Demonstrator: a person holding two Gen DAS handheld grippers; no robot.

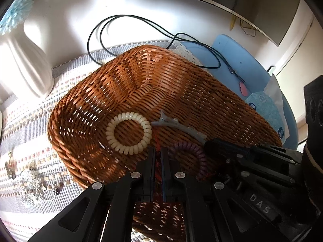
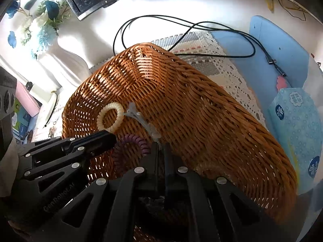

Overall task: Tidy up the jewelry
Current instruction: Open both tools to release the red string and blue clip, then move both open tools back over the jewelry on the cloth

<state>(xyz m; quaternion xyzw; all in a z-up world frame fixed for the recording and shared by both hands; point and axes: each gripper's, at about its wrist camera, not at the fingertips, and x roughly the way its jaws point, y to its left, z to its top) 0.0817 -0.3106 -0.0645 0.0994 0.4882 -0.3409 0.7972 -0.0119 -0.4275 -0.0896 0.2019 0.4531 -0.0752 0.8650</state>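
A brown wicker basket [image 1: 60,109] [image 2: 201,76] lies on a woven mat. Inside it are a cream coil hair tie [image 1: 148,129] [image 2: 119,111], a purple coil hair tie [image 1: 198,153] [image 2: 141,141] and a pale grey-blue hair clip [image 1: 173,124] [image 2: 139,119]. My left gripper [image 1: 158,149] [image 2: 114,137] reaches into the basket between the two coils. It is shut on a thin red cord [image 1: 157,141]. My right gripper [image 2: 160,147] [image 1: 209,142] is shut too, with the near end of the clip running in between its tips. The purple coil is partly hidden by both grippers.
A white ribbed vase [image 1: 26,68] with blue flowers stands at the left. A black cable [image 1: 97,32] loops behind the basket onto a blue board [image 1: 242,60]. A blue tissue pack [image 2: 296,125] sits at the right. Small jewelry pieces [image 1: 34,181] lie on the mat [image 1: 26,121].
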